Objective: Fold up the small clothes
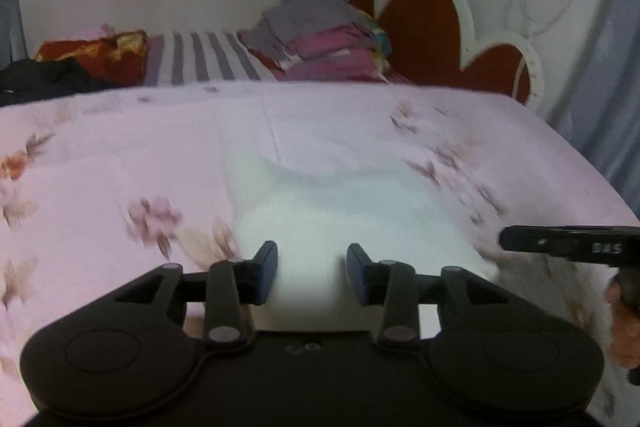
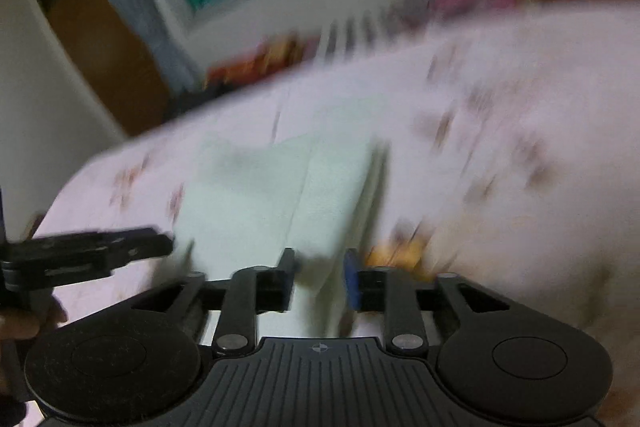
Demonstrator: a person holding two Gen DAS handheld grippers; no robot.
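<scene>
A small white garment (image 1: 344, 211) lies folded on the pink floral bedsheet (image 1: 120, 155), just beyond my left gripper (image 1: 312, 273), which is open and empty above its near edge. In the blurred right wrist view the same garment (image 2: 272, 195) looks pale green-white, with stacked folded edges on its right. My right gripper (image 2: 318, 279) is open over its near edge, with cloth showing between the jaws but not pinched. The right gripper also shows in the left wrist view (image 1: 568, 243), and the left gripper shows at the left of the right wrist view (image 2: 88, 255).
A stack of folded pink and grey clothes (image 1: 320, 43) sits at the head of the bed by the red heart-shaped headboard (image 1: 424, 27). A striped pillow (image 1: 204, 59), a red patterned cushion (image 1: 96, 55) and dark clothing (image 1: 44, 79) lie at the back left.
</scene>
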